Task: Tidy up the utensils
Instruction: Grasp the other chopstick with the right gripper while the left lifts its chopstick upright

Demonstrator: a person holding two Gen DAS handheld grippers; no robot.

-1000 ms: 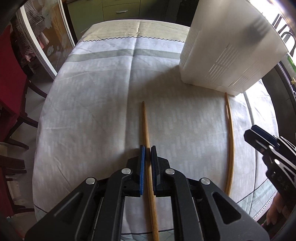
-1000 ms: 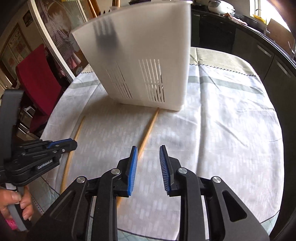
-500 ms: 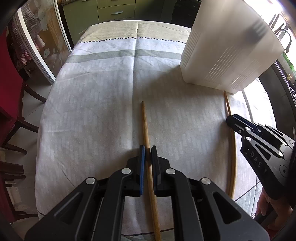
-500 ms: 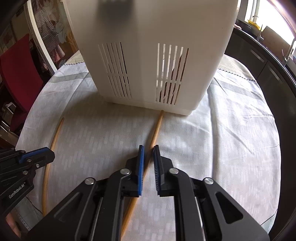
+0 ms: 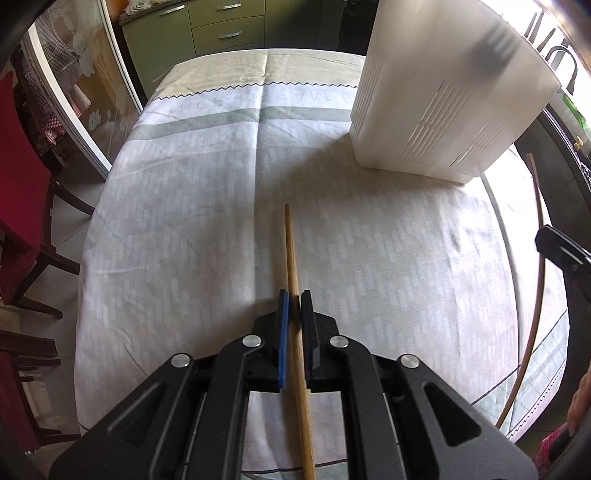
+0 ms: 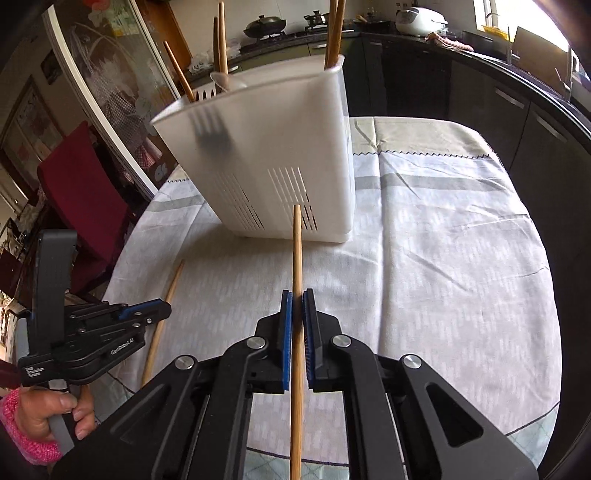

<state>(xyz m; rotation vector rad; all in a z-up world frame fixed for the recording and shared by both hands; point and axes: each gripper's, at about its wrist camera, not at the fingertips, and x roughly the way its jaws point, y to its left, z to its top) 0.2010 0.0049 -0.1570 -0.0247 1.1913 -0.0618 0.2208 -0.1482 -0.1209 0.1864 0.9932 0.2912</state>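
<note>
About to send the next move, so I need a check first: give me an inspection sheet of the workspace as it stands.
Surface: table under a white patterned tablecloth, with a grey band and a beige strip at the far end.
Job's things: white slotted utensil holder upright, with chopsticks and a fork inside; one chopstick in each gripper.
Clutter: nothing seen loose on the cloth.
Grippers: left gripper shut on the left chopstick; right gripper shut on the right chopstick, held clear of the cloth, tip in front of the holder.
Cables: nothing seen.
Surroundings: red chair, kitchen counter with a wok and a rice cooker.
</note>
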